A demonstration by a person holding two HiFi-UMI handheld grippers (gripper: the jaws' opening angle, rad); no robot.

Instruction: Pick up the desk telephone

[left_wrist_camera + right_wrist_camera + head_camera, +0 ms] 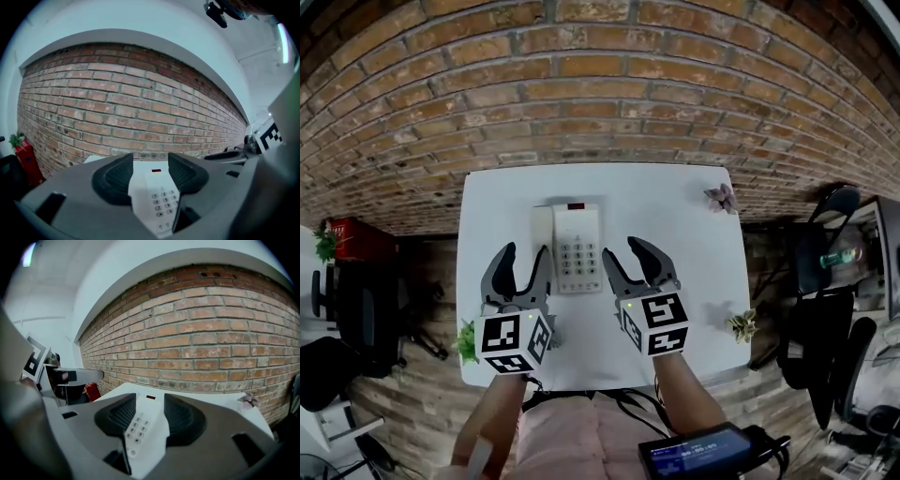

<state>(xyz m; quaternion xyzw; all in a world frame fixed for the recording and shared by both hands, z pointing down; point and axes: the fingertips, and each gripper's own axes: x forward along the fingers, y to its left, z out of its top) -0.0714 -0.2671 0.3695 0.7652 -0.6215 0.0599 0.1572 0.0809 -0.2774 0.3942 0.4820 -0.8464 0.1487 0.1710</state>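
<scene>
Left gripper (526,254) and right gripper (624,250), fingers apart and empty, flank the desk telephone (571,246).

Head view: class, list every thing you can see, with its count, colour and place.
table: one, white, against the wall
brick wall: one, red-brown, behind the table
telephone: one, white, middle of table
pink plant: one, pink, table's far right corner
green plants: two, green, table's near left and right edges
chairs: at least two, black, either side of table
left gripper: one, grey, jaws apart, left of telephone
right gripper: one, grey, jaws apart, right of telephone
</scene>
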